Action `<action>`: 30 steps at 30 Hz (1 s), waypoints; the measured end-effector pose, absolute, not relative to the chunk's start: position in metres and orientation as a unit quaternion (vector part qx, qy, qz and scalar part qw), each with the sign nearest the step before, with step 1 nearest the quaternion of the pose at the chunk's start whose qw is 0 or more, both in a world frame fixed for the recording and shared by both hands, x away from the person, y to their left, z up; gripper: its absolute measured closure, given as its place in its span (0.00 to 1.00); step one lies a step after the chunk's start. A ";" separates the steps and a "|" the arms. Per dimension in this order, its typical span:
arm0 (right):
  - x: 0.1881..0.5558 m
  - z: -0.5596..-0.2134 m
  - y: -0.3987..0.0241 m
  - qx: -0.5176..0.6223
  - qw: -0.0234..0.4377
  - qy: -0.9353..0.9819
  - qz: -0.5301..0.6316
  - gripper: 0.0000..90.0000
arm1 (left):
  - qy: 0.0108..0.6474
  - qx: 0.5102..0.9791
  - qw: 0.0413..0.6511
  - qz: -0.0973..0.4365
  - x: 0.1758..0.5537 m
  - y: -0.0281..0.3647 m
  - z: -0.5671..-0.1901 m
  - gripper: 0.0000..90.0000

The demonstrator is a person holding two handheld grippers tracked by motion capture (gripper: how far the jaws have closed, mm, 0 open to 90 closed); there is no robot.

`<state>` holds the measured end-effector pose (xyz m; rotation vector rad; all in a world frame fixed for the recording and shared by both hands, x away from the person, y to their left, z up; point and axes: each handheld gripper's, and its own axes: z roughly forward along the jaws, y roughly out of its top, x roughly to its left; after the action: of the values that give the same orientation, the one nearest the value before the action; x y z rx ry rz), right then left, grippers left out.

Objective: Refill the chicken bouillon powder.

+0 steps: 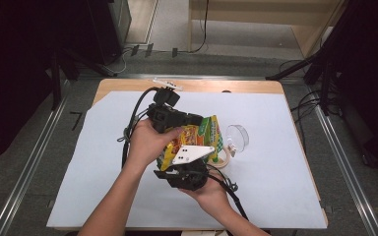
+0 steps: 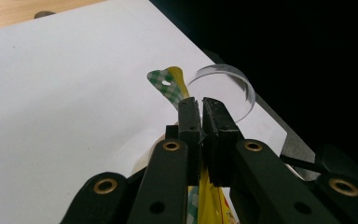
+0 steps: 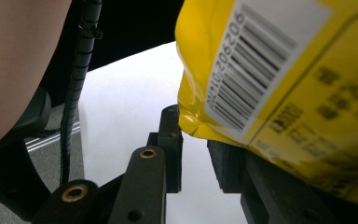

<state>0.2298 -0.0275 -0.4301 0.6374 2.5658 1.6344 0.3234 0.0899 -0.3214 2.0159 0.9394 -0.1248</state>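
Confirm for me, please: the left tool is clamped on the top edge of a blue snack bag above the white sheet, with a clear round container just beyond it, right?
Not quite: the snack bag is yellow with a green-checked top, not blue, as the left gripper view shows. The rest holds: the left tool is clamped on its top edge above the white sheet, with the clear round container just beyond.

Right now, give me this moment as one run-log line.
left tool: shut on snack bag top edge | right tool: bag's lower corner between jaws, grip unclear | clear cup: beside bag on white sheet
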 end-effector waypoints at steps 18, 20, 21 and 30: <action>0.229 -0.430 -0.028 0.204 0.013 0.823 0.530 0.86 | 0.381 0.810 0.441 -0.059 0.325 0.091 -0.323 0.96; 0.229 -0.431 -0.028 0.206 0.008 0.823 0.529 0.86 | 0.383 0.810 0.440 -0.061 0.326 0.092 -0.325 0.96; 0.230 -0.432 -0.028 0.207 0.004 0.824 0.528 0.86 | 0.382 0.809 0.442 -0.062 0.327 0.092 -0.325 0.96; 0.231 -0.433 -0.028 0.205 0.009 0.824 0.528 0.86 | 0.379 0.811 0.443 -0.056 0.324 0.091 -0.324 0.96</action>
<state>0.2312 -0.0277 -0.4332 0.6402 2.5738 1.6486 0.3241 0.0907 -0.3243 2.0116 0.9401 -0.1399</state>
